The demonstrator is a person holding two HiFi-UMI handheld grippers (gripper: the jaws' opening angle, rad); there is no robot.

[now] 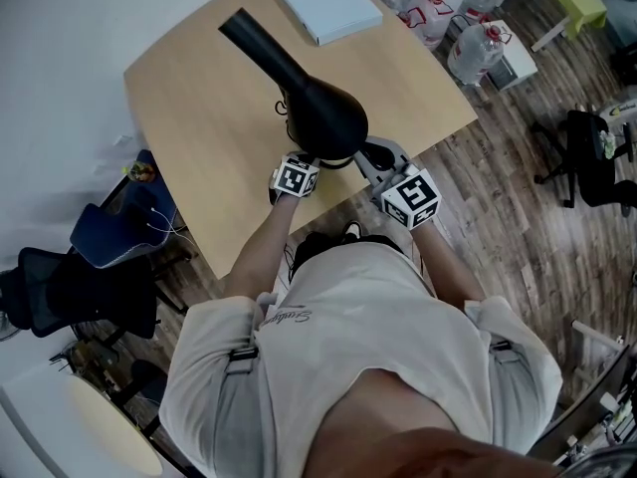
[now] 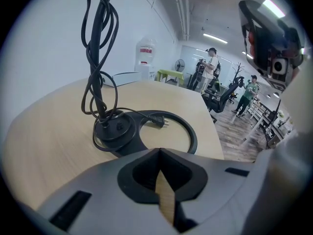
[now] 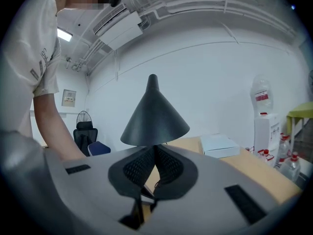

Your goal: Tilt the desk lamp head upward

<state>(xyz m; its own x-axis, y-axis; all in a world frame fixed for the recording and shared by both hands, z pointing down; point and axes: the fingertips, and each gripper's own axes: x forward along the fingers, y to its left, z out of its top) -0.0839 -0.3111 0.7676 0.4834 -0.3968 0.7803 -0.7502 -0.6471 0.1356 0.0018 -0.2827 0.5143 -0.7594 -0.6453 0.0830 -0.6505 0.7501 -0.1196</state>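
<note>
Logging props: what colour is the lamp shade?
Lamp shade: black, clearest in right gripper view.

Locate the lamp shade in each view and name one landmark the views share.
Head view: shade, just above centre, over the table's near side.
Left gripper view: not in it.
Right gripper view: shade, centre, point upward.
Shared landmark: the table.

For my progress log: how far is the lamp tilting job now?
Done: nothing; the lamp head faces down. In hand: the left tool and right tool are shut, empty, close to the lamp base. Left: grip the head, tilt it upward.
</note>
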